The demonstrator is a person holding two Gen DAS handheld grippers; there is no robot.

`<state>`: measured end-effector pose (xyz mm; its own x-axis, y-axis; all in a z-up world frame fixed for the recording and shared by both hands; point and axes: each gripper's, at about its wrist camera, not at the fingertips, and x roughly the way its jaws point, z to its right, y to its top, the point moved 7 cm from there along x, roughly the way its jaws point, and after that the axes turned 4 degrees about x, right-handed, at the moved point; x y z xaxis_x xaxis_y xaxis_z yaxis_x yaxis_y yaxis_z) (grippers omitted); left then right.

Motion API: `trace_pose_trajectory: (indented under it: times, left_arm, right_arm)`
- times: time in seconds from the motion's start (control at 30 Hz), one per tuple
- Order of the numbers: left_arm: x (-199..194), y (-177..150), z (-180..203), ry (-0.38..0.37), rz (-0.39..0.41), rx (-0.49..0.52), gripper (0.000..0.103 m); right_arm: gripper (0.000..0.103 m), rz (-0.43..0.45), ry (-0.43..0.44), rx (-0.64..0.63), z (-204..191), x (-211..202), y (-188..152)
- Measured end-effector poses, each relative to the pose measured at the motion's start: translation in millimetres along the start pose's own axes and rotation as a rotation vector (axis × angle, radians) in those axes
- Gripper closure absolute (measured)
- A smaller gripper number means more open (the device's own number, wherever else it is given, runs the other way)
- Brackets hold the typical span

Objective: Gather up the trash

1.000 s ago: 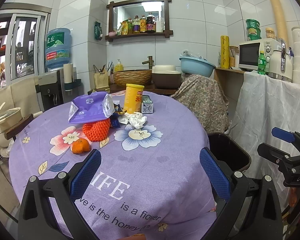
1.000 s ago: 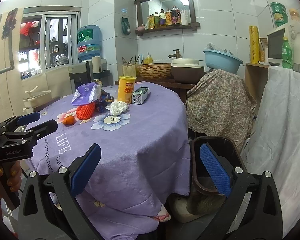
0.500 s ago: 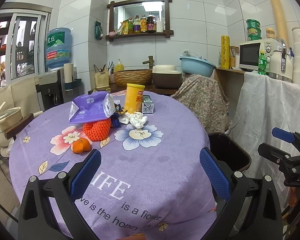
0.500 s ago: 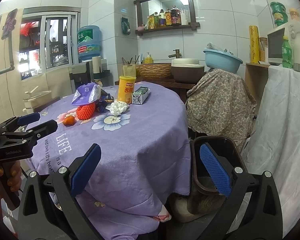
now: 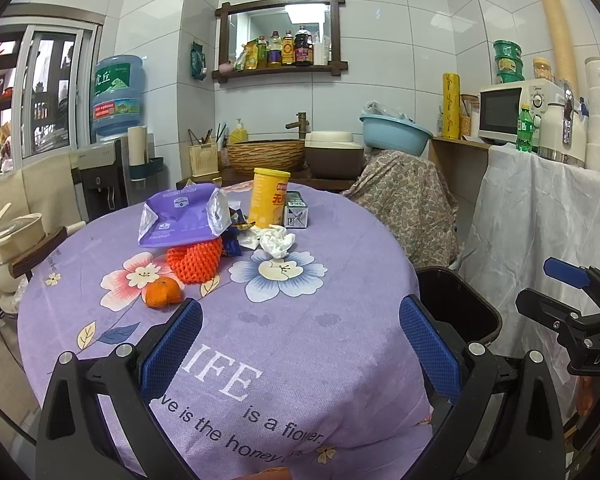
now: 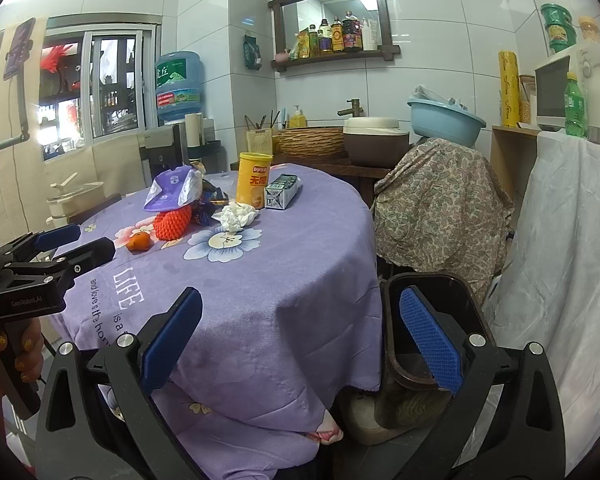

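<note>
Tableside bin, seemingly empty.

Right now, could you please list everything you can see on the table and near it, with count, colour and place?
table: one, purple flowered cloth, centre
snack bag: one, purple, far left of the pile, resting on the net
foam net: one, orange-red, under the bag
tangerine: one, orange, nearest the left gripper
crumpled tissue: one, white, beside the net
canister: one, yellow, upright, behind the tissue
small carton: one, green-grey, lying right of the canister
bin: one, dark, on the floor, right of the table
left gripper: open, empty
right gripper: open, empty
</note>
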<state>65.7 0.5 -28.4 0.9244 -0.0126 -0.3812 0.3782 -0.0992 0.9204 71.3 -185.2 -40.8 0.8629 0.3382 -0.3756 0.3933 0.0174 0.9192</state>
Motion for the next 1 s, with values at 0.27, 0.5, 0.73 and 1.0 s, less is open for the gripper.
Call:
trace_pose_trajectory:
  times: [0.27, 0.5, 0.73, 1.0]
  left_arm:
    - [-0.1, 0.2, -0.5, -0.001, 0.001, -0.001, 0.005]
    - [0.2, -0.4, -1.3, 0.001, -0.002, 0.001, 0.005]
    - [7.9, -4.6, -3.1, 0.005, -0.021, 0.009, 0.005]
    - [37.0, -18.9, -29.6, -0.024, -0.136, -0.015, 0.005]
  right_arm:
    - [0.005, -0.004, 0.002, 0.000, -0.6, 0.6, -0.2]
    - [0.005, -0.007, 0.005, 0.009, -0.4, 0.7, -0.6]
    - [0.005, -0.025, 0.024, -0.001, -4.4, 7.8, -0.4]
    - [0.005, -0.155, 0.189, 0.010, -31.1, 56.7, -3.2]
